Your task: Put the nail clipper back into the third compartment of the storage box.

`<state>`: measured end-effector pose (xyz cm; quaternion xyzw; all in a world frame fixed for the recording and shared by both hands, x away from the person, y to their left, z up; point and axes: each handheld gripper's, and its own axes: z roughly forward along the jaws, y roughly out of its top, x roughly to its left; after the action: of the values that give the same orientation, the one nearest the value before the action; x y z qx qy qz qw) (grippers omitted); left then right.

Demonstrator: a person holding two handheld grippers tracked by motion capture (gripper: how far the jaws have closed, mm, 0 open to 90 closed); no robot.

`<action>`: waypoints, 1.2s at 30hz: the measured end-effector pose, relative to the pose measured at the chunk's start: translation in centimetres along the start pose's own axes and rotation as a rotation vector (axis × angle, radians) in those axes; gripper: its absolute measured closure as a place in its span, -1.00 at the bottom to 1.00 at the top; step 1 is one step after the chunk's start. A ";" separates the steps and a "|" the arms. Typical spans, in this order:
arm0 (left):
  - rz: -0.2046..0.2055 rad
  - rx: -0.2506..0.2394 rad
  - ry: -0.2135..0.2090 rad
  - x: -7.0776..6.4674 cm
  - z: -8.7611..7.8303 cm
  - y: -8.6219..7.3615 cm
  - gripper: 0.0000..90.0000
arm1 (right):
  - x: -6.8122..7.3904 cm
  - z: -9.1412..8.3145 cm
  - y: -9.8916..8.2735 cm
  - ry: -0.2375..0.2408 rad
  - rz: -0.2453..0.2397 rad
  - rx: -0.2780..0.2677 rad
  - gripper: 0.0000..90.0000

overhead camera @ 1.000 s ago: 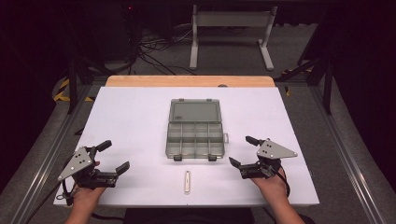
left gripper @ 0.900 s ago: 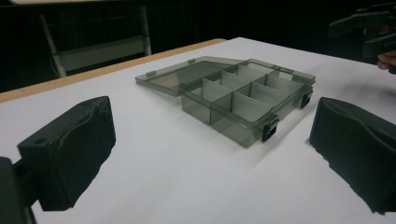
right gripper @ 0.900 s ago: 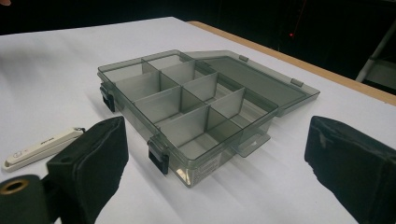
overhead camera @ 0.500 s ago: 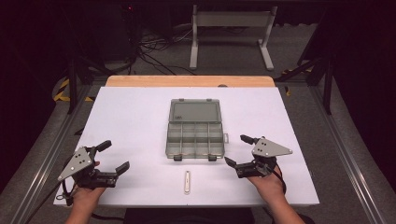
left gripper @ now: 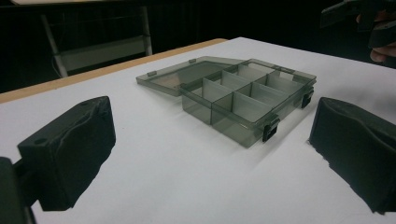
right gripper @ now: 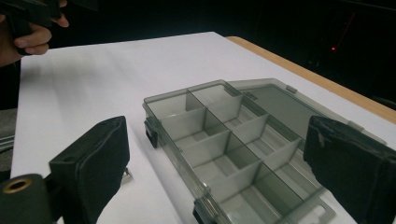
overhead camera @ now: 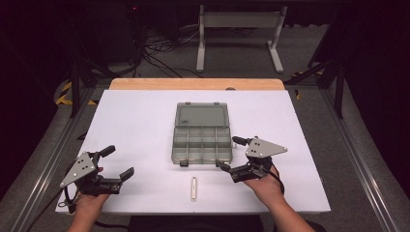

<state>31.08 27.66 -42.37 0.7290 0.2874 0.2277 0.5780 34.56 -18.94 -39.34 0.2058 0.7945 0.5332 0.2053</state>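
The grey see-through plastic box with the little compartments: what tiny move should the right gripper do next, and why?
Probably ease the right gripper a little further toward the grey see-through plastic box. Its jaws stand open and empty beside the box's near right corner, not yet touching, and the lid lies flat open behind. The left gripper waits open, far off.

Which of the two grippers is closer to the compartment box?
The right gripper, open beside the compartment box's near right corner; the left gripper sits well off.

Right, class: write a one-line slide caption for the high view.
Open grey compartment box on a white table, an open claw either side: left claw, right claw.
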 end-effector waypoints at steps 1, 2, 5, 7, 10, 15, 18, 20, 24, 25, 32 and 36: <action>-0.001 0.000 0.001 0.0 0.0 0.0 -0.97 | 0.1 0.4 0.3 0.013 -0.003 0.002 -0.83; -0.001 0.001 0.002 0.0 0.0 0.0 -0.97 | 0.3 0.6 0.4 0.019 -0.005 0.001 -0.83; 0.000 -0.001 0.002 0.0 0.0 0.0 -0.97 | 0.6 1.5 1.0 0.043 -0.016 0.003 -0.83; 0.000 -0.001 0.001 0.0 0.0 0.0 -0.97 | 0.9 2.0 1.3 0.059 -0.023 0.005 -0.82; -0.001 0.002 -0.001 0.0 0.0 0.0 -0.97 | 1.2 2.8 1.7 0.079 -0.029 0.011 -0.82; -0.002 -0.003 -0.002 0.0 0.0 0.0 -0.97 | 1.4 3.7 2.1 0.116 -0.021 0.027 -0.79; -0.005 -0.004 -0.003 0.0 0.0 0.0 -0.97 | 1.6 4.1 2.5 0.144 -0.032 0.024 -0.77; -0.005 -0.004 -0.002 0.0 0.0 0.0 -0.97 | 1.7 4.4 2.8 0.165 -0.036 0.032 -0.69; -0.004 0.001 -0.004 0.0 0.0 0.0 -0.97 | 2.0 4.7 3.5 0.196 -0.068 0.071 -0.28; -0.001 0.003 -0.004 0.0 0.0 0.0 -0.97 | 2.0 4.8 3.7 0.212 -0.072 0.089 -0.09; -0.002 -0.001 -0.001 0.0 -0.1 0.0 -0.97 | 2.7 5.5 4.7 0.292 -0.115 0.200 0.98; -0.002 -0.002 0.002 0.1 -0.1 -0.1 -0.97 | 3.1 6.5 5.7 0.334 -0.137 0.309 1.00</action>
<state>31.07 27.75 -42.41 0.7278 0.2886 0.2283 0.5787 36.19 -10.33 -36.65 0.0892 0.9017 0.4167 0.0730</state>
